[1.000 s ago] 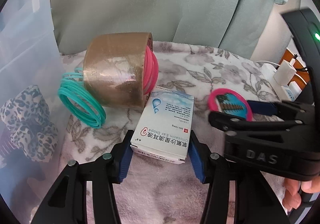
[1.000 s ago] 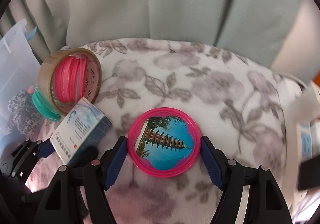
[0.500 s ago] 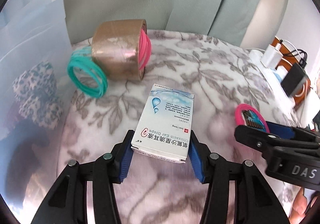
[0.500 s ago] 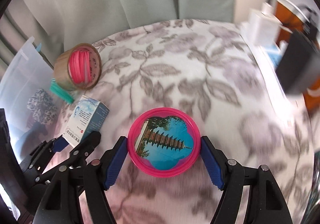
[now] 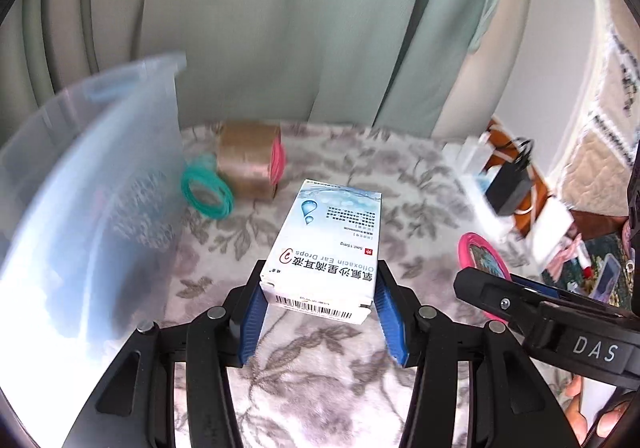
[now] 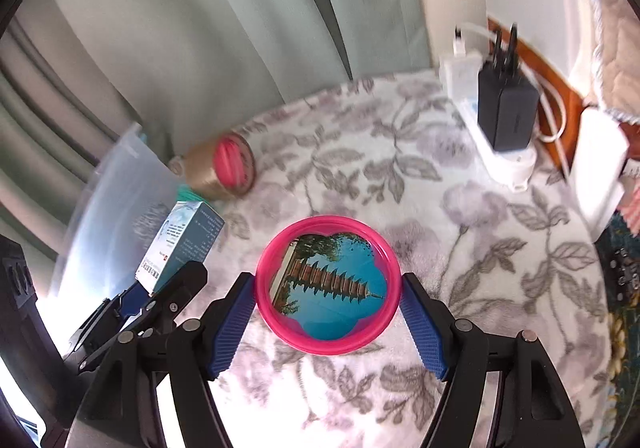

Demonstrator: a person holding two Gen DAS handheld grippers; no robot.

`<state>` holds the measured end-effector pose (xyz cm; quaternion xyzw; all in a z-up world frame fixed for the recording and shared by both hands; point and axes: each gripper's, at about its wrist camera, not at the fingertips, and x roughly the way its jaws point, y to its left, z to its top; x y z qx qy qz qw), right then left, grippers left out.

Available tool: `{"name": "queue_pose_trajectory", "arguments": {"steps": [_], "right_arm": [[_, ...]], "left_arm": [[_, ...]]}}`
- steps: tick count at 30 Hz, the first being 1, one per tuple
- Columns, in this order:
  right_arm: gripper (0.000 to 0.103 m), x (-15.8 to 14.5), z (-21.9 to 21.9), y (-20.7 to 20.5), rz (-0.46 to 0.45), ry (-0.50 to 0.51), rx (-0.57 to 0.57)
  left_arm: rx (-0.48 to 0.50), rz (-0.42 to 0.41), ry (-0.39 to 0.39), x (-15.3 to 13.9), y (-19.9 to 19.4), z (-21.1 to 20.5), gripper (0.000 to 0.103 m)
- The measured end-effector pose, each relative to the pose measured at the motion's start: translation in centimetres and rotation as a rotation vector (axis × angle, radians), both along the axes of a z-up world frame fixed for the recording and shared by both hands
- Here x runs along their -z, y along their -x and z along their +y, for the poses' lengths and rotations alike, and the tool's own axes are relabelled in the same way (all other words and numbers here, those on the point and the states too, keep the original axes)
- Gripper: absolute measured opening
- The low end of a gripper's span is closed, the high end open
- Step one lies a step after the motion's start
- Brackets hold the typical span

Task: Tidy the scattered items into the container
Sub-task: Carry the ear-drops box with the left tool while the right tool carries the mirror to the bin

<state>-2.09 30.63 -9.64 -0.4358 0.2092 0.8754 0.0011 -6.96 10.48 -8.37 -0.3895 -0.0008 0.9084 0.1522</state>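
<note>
i've got the clear bin (image 5: 92, 184) off to my left on the flowered cloth (image 5: 400, 176), leopard fabric showing blurred through its wall, and everything i carry goes over that rim; out on the cloth near the bin lies a tape roll (image 5: 248, 164) on its side with pink bands (image 5: 277, 162) at its right end and teal bands (image 5: 206, 192) against its left, none of it binned yet; my left gripper (image 5: 318, 308) pinches the box (image 5: 328, 248) of ear drops across its narrow sides at the near end, and i judge it light, stiff card that could crush or pivot if squeezed off centre, so a flat-sided hold low on the box suits it; my right gripper (image 6: 328, 302) clamps the pink dish (image 6: 327, 284) across its widest part, pads on the rim, and that smooth round plastic looks slippery, so i'd keep it level
</note>
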Motion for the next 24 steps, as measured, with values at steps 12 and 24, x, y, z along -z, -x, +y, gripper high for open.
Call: {"name": "queue_pose_trajectory", "arguments": {"steps": [12,24], "right_arm": [[0.075,-10.2,-2.8,-5.0,0.227,-0.042,-0.023],[0.075,-16.6,-7.9,-8.0,0.374,-0.111,-0.087]], "left_arm": [[-0.023,0.215,-0.079,-8.5,-5.5,-1.2,0.052],[-0.078,0.360,-0.152,-13.6,-9.3,-5.9,0.052]]}}
